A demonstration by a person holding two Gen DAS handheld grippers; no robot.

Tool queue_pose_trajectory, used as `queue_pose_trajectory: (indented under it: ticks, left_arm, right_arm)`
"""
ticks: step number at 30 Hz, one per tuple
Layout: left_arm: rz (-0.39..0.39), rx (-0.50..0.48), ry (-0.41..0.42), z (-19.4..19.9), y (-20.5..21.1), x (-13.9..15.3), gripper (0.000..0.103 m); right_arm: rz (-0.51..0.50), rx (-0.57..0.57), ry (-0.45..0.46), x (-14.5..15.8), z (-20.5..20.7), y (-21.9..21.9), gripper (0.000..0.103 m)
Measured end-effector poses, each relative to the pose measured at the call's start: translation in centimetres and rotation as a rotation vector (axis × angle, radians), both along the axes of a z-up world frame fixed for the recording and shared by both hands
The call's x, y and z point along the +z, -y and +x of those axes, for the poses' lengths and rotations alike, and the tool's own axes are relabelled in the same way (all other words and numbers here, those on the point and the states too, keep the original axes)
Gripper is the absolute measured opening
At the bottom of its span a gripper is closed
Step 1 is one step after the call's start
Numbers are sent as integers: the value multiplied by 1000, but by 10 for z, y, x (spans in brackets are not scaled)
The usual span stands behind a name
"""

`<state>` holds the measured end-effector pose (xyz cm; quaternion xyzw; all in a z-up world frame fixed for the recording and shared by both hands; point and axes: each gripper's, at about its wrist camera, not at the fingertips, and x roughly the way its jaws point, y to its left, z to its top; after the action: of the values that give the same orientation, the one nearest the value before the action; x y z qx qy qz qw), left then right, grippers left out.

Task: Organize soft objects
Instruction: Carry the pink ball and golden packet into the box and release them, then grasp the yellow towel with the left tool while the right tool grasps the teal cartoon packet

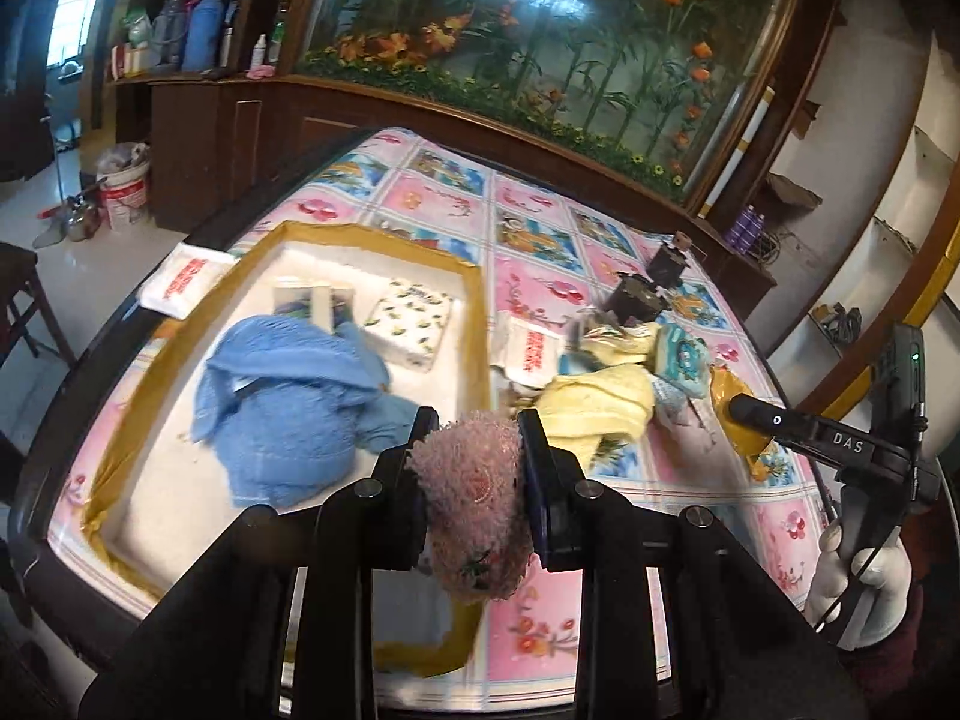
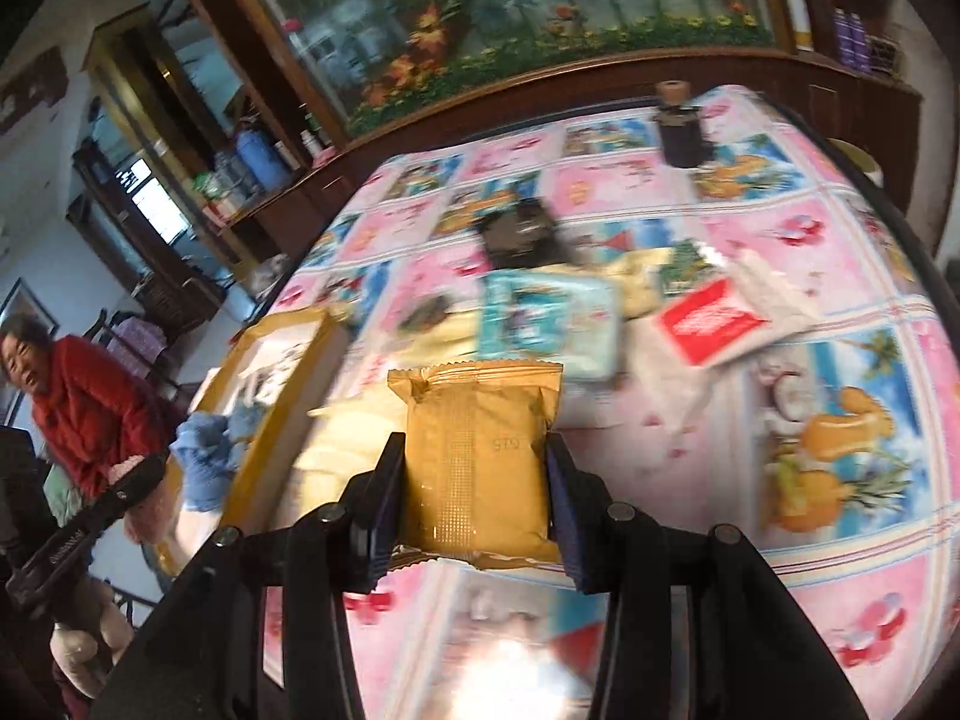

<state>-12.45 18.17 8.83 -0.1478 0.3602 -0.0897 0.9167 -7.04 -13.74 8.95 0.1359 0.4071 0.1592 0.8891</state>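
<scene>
My left gripper is shut on a fuzzy pink cloth and hangs over the near right corner of a white box with a gold-taped rim. In the box lie a crumpled blue towel and a lemon-print tissue pack. To the box's right is a pile with a yellow towel and a teal pack. My right gripper is shut on a gold foil packet, lifted above the flowered tablecloth. The right gripper also shows at the right of the left wrist view.
A red-and-white sachet lies beyond the gold packet, and another sachet sits at the box's far left corner. Two dark objects stand farther back. A person in red is at the table's left. A wooden cabinet stands behind.
</scene>
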Motion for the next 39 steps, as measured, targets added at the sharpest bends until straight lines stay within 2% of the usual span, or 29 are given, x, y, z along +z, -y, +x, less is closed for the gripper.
queue_pose_trajectory:
  ticks: [5, 13, 18, 19, 21, 28, 30, 32, 39]
  left_arm:
    - [-9, 83, -64, -4, -31, -23, 26]
    - [-9, 164, -158, 1, -61, -51, 26]
    - [-21, 194, -158, -1, -75, -56, 29]
    - [-13, 200, -155, -2, -77, -55, 34]
    - [-19, 213, -152, -3, -81, -54, 39]
    - [-77, 236, -130, -7, -94, -52, 39]
    - [-95, 238, -123, -8, -95, -51, 39]
    - [-107, 241, -118, -8, -96, -49, 39]
    - [-141, 287, -80, -16, -103, -37, 39]
  right_arm:
    - [-8, 134, 4, 5, 3, -65, 43]
    - [-47, 334, -2, 5, 1, -158, 43]
    - [-95, 420, -25, -7, 1, -203, 43]
    - [-104, 429, -30, -10, 1, -210, 43]
    - [-119, 443, -43, -16, 2, -222, 43]
    - [-157, 461, -75, -31, 1, -246, 44]
    - [-165, 447, -90, -34, 3, -247, 50]
    - [-159, 439, -107, -38, 5, -247, 54]
    - [-110, 434, -84, -28, 3, -239, 55]
